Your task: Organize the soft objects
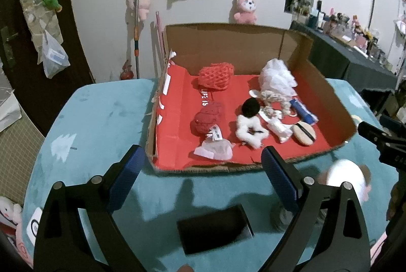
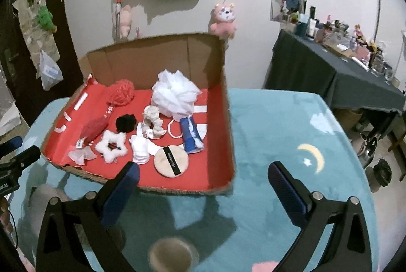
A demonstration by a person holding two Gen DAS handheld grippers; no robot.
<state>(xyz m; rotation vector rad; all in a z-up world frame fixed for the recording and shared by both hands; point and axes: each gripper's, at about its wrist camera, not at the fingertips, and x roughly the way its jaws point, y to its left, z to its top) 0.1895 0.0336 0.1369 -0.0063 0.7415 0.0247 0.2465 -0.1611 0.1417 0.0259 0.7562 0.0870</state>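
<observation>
A shallow cardboard box with a red floor (image 1: 177, 155) (image 2: 218, 170) lies on the teal table. It holds several soft things: a white mesh puff (image 1: 276, 76) (image 2: 175, 91), a red net sponge (image 1: 215, 75) (image 2: 121, 91), a red knitted piece (image 1: 206, 117), a black pompom (image 1: 250, 107) (image 2: 125, 122), a white fluffy star (image 1: 250, 131) (image 2: 111, 145), a round beige powder puff (image 2: 171, 161) (image 1: 303, 133) and a blue packet (image 2: 191, 136). My left gripper (image 1: 204, 170) is open and empty before the box's near edge. My right gripper (image 2: 203, 178) is open and empty at the box's near right corner.
A black rectangular object (image 1: 215, 227) lies on the table under my left gripper. A blurred white round thing (image 1: 345, 178) sits to its right. A round beige object (image 2: 172, 255) lies under my right gripper. A dark-clothed side table (image 2: 330, 79) with clutter stands at right. Plush toys hang on the wall (image 2: 223, 20).
</observation>
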